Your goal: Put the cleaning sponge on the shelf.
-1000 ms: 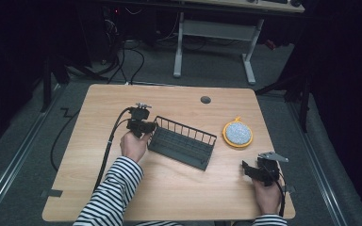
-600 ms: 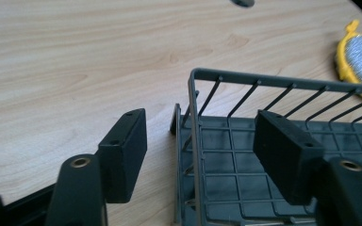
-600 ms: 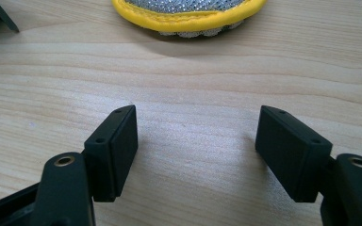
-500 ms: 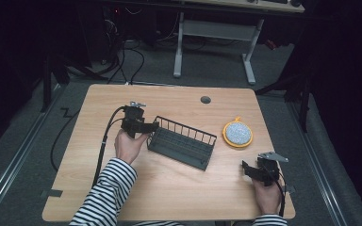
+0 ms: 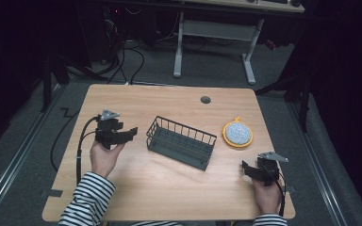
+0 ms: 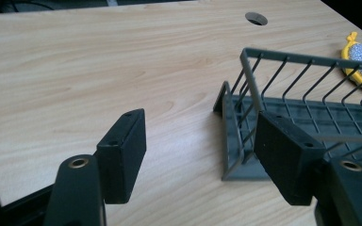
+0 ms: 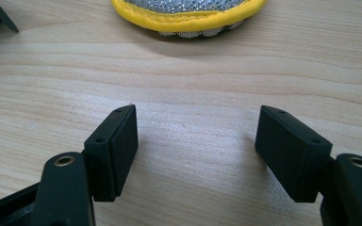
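A dark grey wire basket [image 5: 181, 142] stands in the middle of the wooden table [image 5: 169, 193], with a round silver scrubber with a yellow rim [image 5: 237, 133] to its right. My left gripper [image 5: 131, 133] hovers a short way left of the basket's end. Its jaws have just been opening wide, then eased in slightly, and nothing is between them. In the left gripper view [image 6: 200, 141] the basket [image 6: 311, 113] lies just behind the right jaw. My right gripper [image 5: 245, 167] rests open near the front right edge. It points at the scrubber [image 7: 188, 14] over bare wood [image 7: 195, 136].
A round cable hole [image 5: 205, 100] sits at the far side of the table. The left gripper's black cable [image 5: 79, 150] runs off the left edge. A white-legged desk frame [image 5: 217, 47] stands on the floor beyond.
My left gripper has come off the basket's left end, opened, and moved left across the table. The basket stays where it was. The right hand has not moved.
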Available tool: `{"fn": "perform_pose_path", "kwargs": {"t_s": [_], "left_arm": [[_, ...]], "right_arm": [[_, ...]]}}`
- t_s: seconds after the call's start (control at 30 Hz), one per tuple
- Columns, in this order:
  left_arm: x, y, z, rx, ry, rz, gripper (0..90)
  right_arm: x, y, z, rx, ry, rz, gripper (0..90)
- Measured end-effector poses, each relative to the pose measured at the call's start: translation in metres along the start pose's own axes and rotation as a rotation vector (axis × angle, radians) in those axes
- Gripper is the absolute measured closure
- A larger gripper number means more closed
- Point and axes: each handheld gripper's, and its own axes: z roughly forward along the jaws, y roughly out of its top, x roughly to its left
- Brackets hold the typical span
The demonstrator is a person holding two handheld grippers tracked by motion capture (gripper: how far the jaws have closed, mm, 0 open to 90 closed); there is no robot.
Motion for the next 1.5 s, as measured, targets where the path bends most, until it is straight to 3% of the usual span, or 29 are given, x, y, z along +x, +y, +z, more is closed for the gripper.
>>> {"fn": "perform_pose_path", "kwargs": {"t_s": [0.4, 0.5, 0.6, 0.8, 1.0, 1.33, 1.5], "left_arm": [[0.023, -0.039, -0.007, -0.003, 0.013, -0.06, 34.8], [0.029, -0.057, -0.004, 0.01, 0.01, -0.087, 34.5], [0.031, -0.065, -0.001, 0.033, -0.009, -0.098, 35.4], [0.031, -0.085, 0.007, 0.058, 0.019, -0.093, 36.1], [0.031, -0.095, 0.015, 0.069, 0.057, -0.072, 36.0], [0.03, -0.102, 0.027, 0.104, 0.117, -0.012, 37.4], [0.032, -0.103, 0.028, 0.092, 0.128, -0.015, 39.2]], "right_arm": [[0.0, 0.0, 0.0, 0.0, 0.0, 0.0, 30.6], [0.0, 0.0, 0.0, 0.0, -0.001, 0.001, 30.6], [0.0, 0.0, 0.0, 0.001, -0.001, 0.004, 30.6], [0.001, 0.0, 0.0, 0.0, -0.004, 0.005, 30.6], [0.001, 0.0, 0.0, 0.003, -0.003, 0.005, 30.7], [0.0, 0.0, 0.0, 0.0, 0.001, 0.009, 31.5], [0.0, 0.001, 0.0, 0.011, 0.002, 0.002, 31.9]]}}
